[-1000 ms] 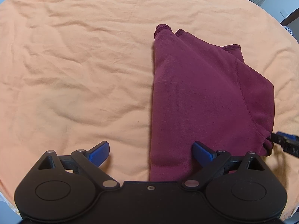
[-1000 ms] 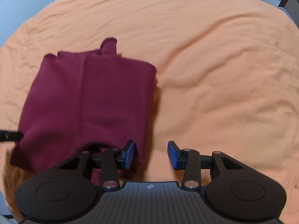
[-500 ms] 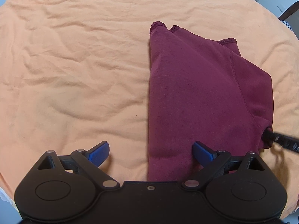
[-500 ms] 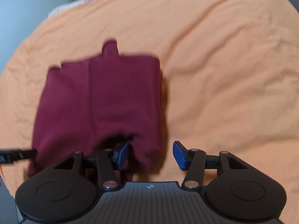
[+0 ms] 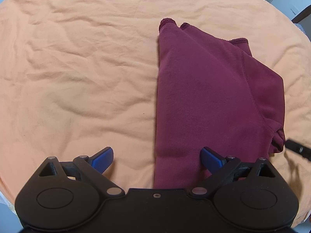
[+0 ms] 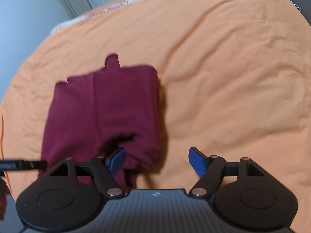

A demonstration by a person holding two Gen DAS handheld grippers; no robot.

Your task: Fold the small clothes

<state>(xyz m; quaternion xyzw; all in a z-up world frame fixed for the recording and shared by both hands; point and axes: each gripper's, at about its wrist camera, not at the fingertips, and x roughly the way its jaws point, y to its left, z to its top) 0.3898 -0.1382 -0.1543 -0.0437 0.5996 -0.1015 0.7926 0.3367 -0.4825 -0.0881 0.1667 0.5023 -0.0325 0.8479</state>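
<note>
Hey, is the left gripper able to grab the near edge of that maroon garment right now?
Probably yes. The left gripper is open, and the near left edge of the maroon garment already lies between its fingers on the orange sheet. Nothing lies over that edge.

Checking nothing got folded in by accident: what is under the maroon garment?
The maroon garment lies folded on the orange sheet, which shows all around it. Its own lower layers peek out at the far edge. Anything between or beneath the layers is covered.
</note>
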